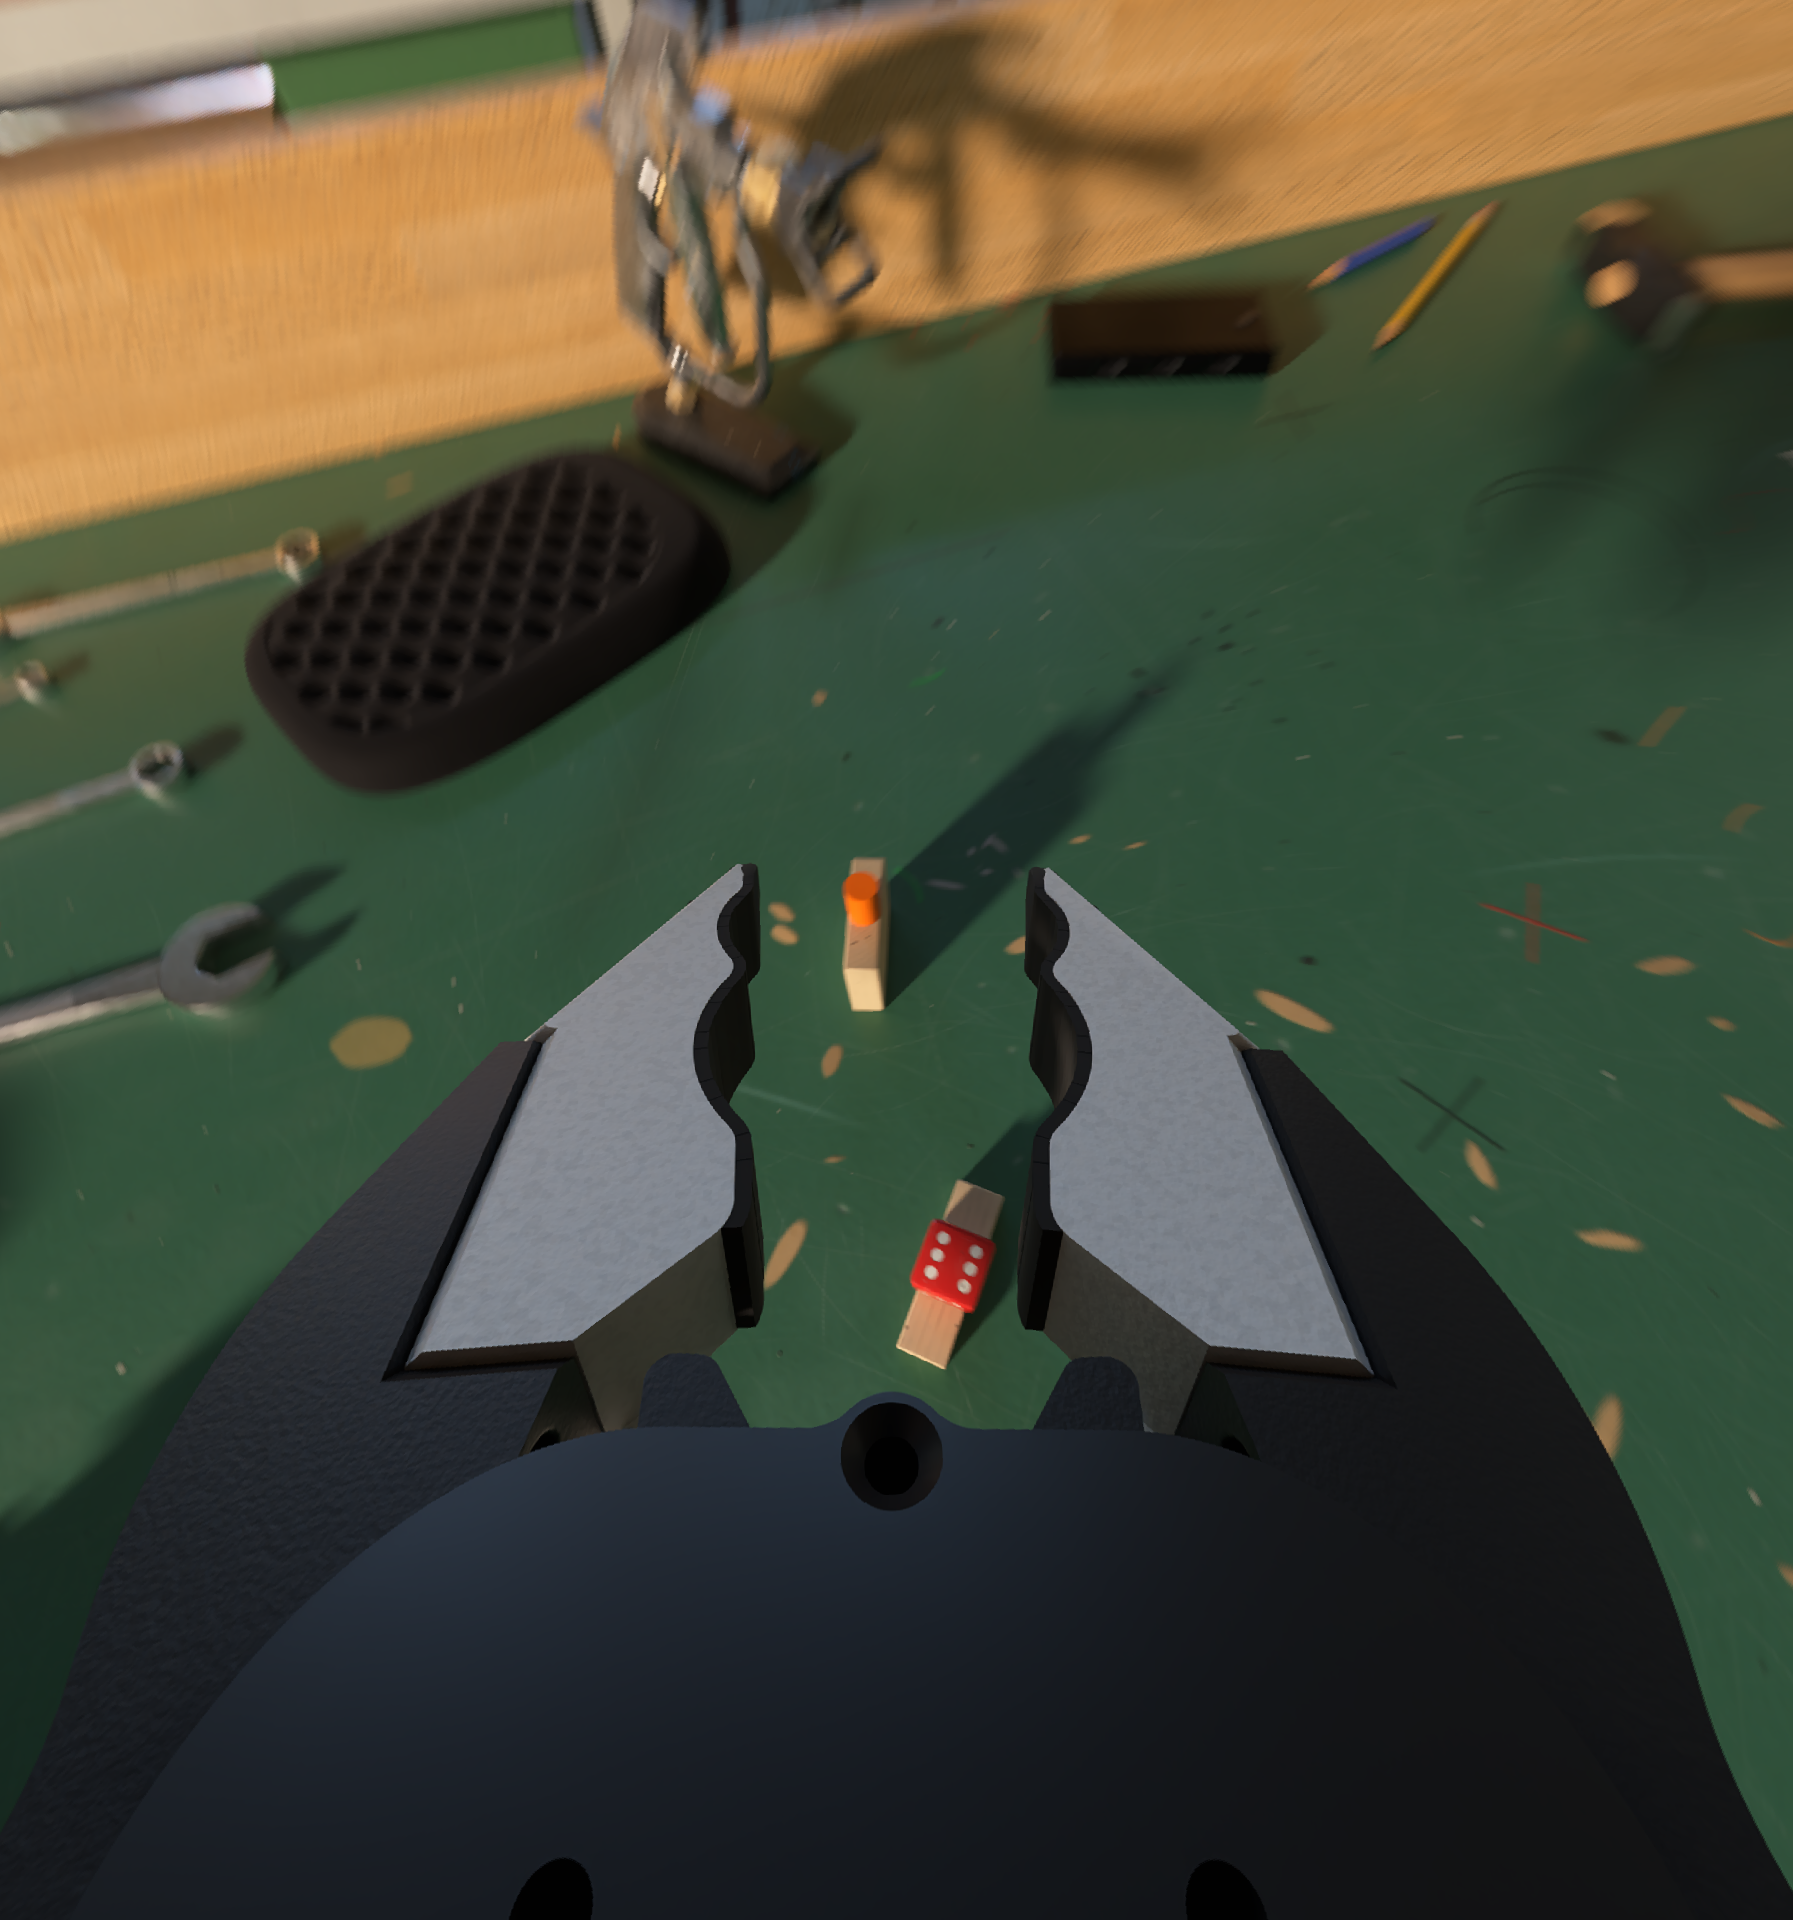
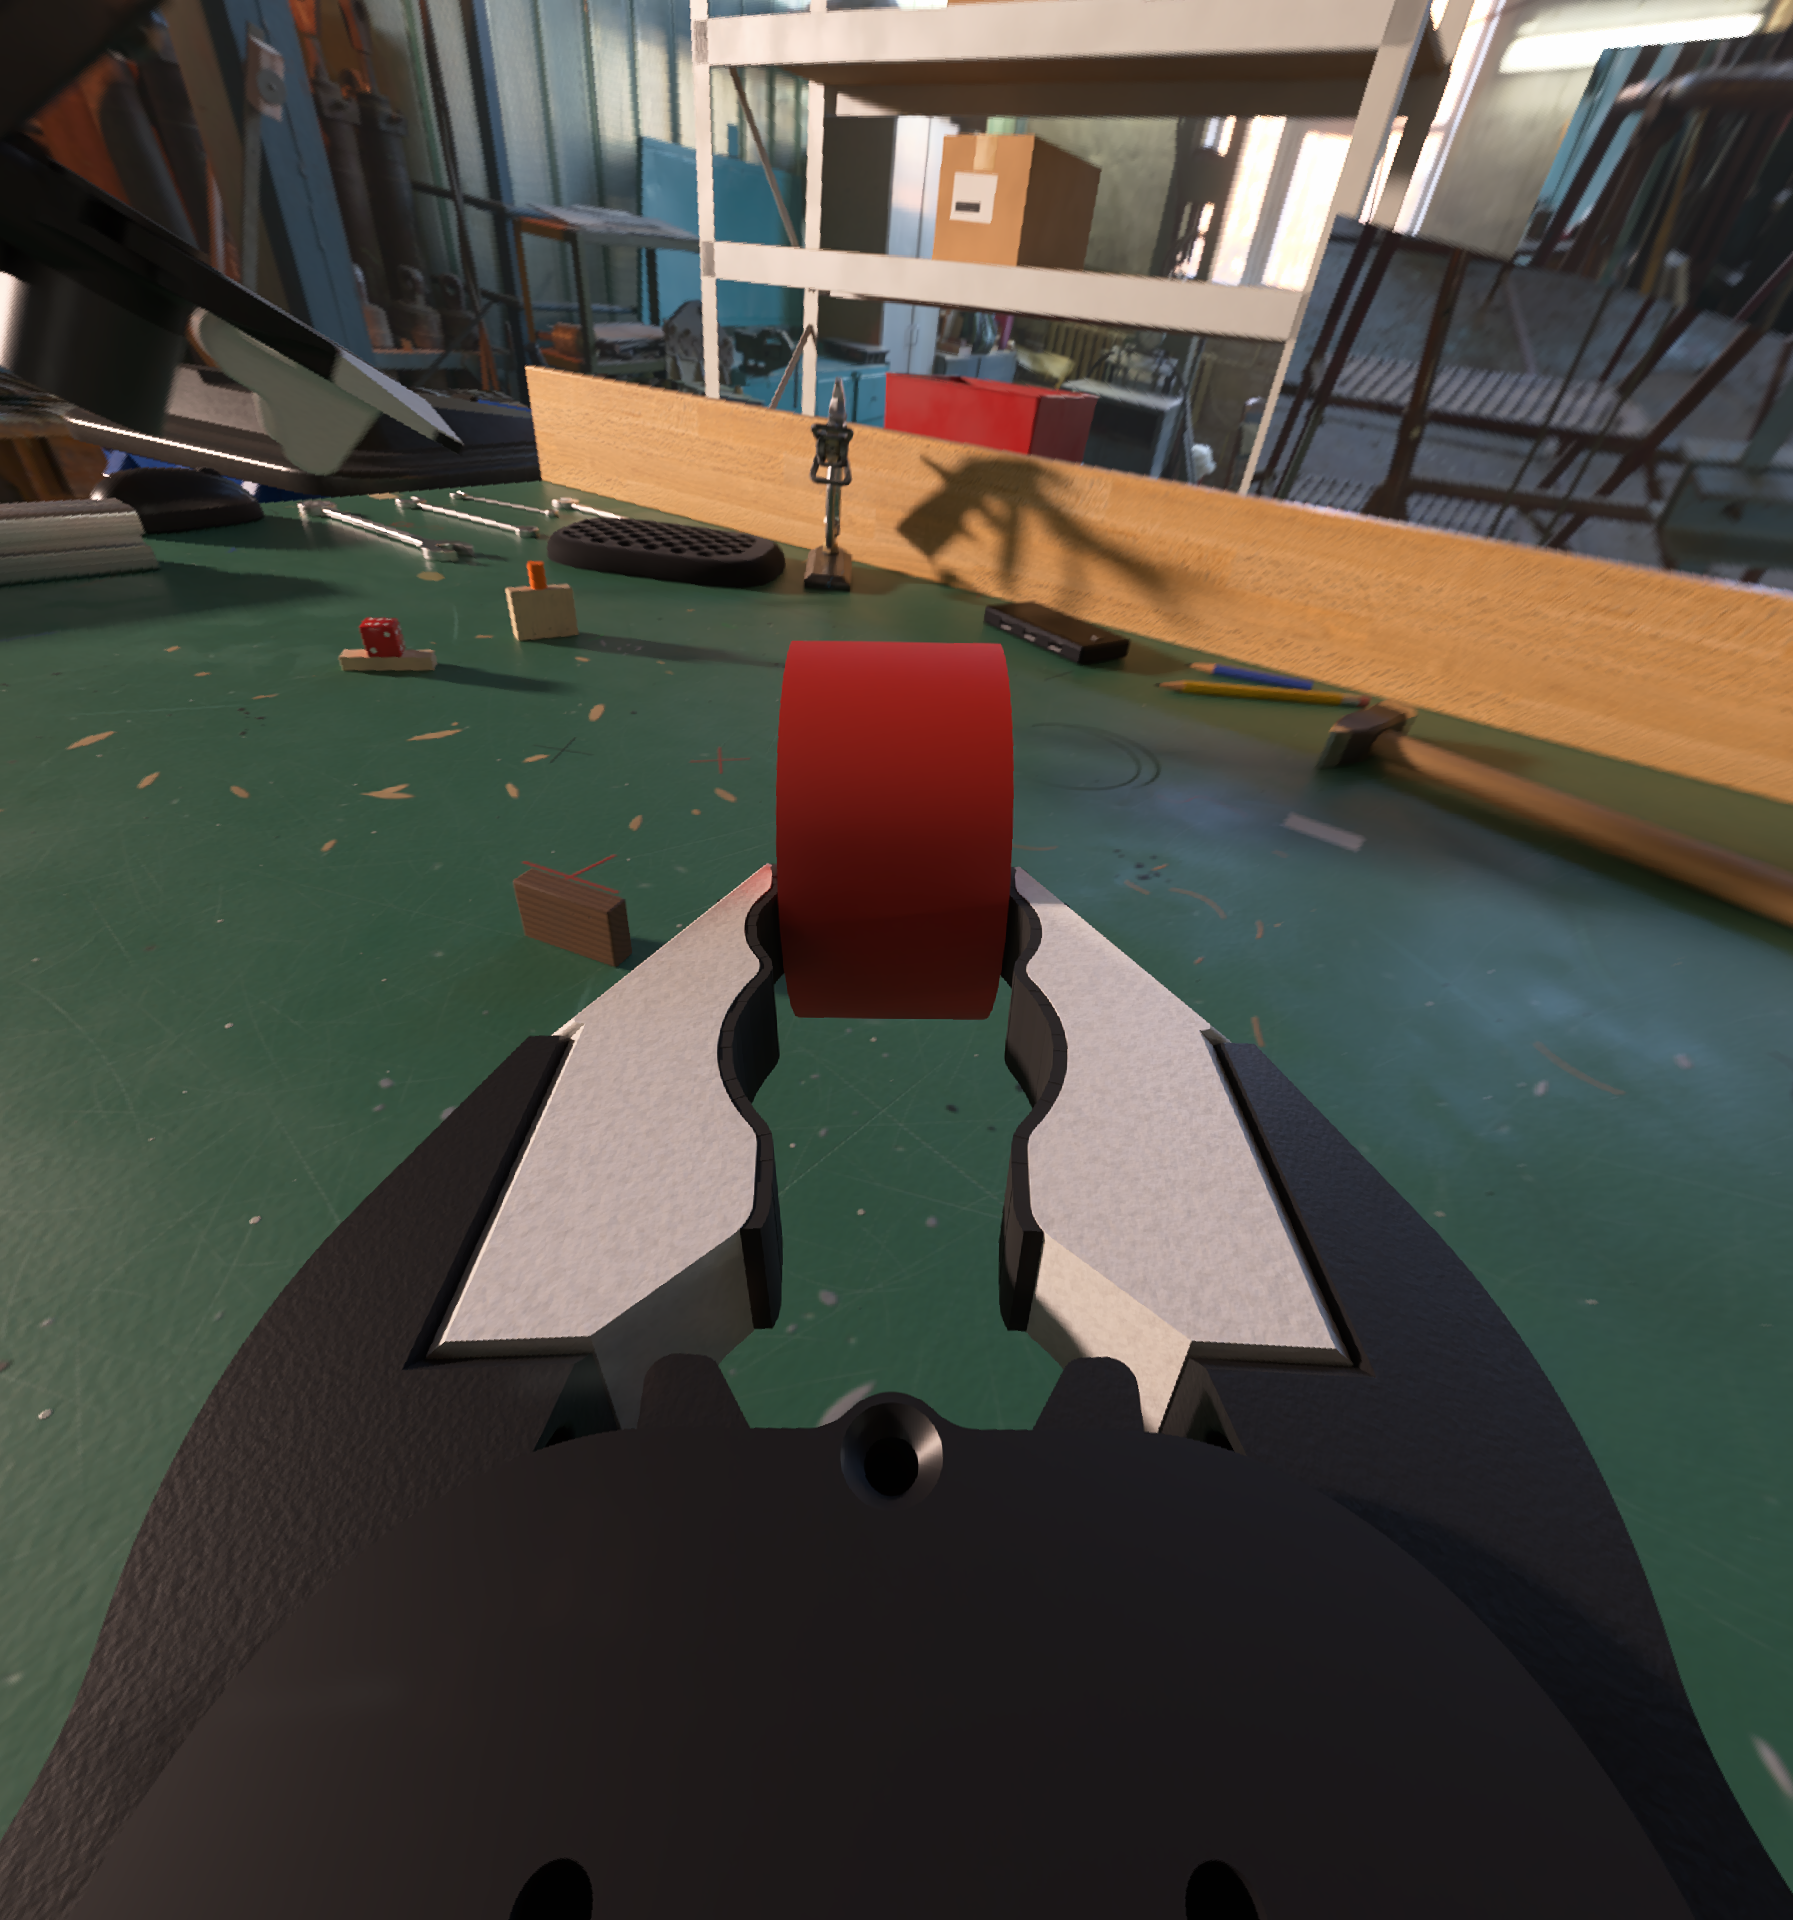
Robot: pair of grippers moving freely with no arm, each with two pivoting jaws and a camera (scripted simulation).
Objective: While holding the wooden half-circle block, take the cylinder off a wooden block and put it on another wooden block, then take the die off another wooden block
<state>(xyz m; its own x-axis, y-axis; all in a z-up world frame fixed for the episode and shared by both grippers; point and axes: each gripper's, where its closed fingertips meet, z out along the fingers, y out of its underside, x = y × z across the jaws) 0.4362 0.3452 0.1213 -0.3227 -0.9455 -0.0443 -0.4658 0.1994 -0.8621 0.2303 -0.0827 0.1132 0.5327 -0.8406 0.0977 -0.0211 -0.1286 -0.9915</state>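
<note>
In the left wrist view, steel open-ended spanners (image 1: 196,961) lie at the far left of the green work mat (image 1: 1287,779), with a black perforated oval pad (image 1: 487,618) just beyond them. The left gripper (image 1: 892,894) hangs above the mat with its jaws spread wide and nothing between them. Seen between its fingers, a small orange cylinder (image 1: 860,898) stands upright on a pale upright wooden block (image 1: 865,940). Nearer the camera and slightly right, a red die with white pips (image 1: 952,1260) sits on a flat pale wooden slat (image 1: 949,1294). Farther right lie a dark slotted box (image 1: 1162,338), a blue and a yellow pencil (image 1: 1432,275), and a hammer (image 1: 1640,275) near the long wooden board (image 1: 248,343).

In the right wrist view, the left gripper shows at the upper left edge, above the die (image 2: 380,636) on its slat (image 2: 386,659); just right of them stands the cylinder (image 2: 536,575) on its block (image 2: 541,611). A darker brown wooden block (image 2: 572,916) rests alone on the mat, near the right gripper's left finger. The right gripper (image 2: 894,914) is closed onto the red wooden half-circle block (image 2: 894,821), which stands clamped between the fingertips, clear of the mat, its curved face towards the camera. At the right, the pencils (image 2: 1266,688) and the hammer (image 2: 1557,800) lie along the board.
</note>
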